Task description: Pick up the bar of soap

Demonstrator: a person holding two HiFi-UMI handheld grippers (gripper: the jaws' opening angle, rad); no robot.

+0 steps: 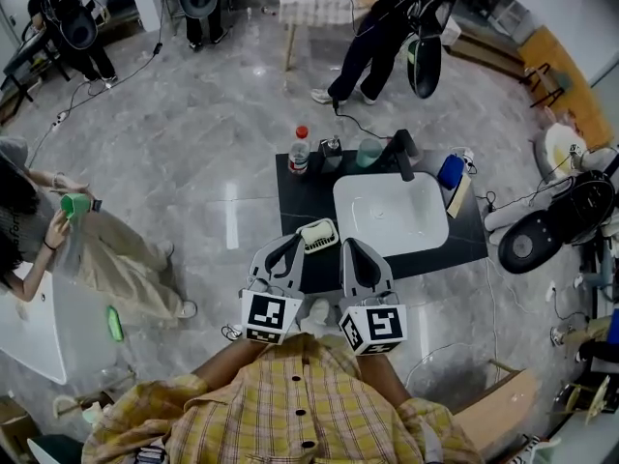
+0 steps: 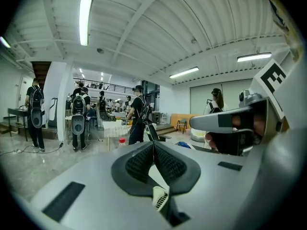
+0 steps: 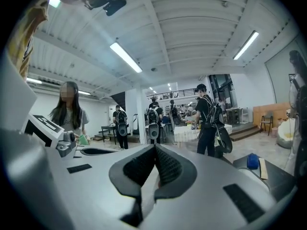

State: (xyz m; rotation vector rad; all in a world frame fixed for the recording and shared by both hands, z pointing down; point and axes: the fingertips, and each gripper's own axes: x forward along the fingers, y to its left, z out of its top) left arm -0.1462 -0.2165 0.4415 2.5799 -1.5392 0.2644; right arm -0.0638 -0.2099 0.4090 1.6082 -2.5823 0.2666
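Hovering at the table's (image 1: 302, 193) near edge, left gripper (image 1: 288, 251) and right gripper (image 1: 354, 251) are both clenched on nothing. Soap (image 1: 317, 234) sits at the sink's (image 1: 392, 213) 8 o'clock, between the tips; probably staged for the reach.

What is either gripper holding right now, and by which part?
Nothing. The left gripper and right gripper both have jaws closed together, empty. The pale slatted soap dish sits ungripped on the black counter.
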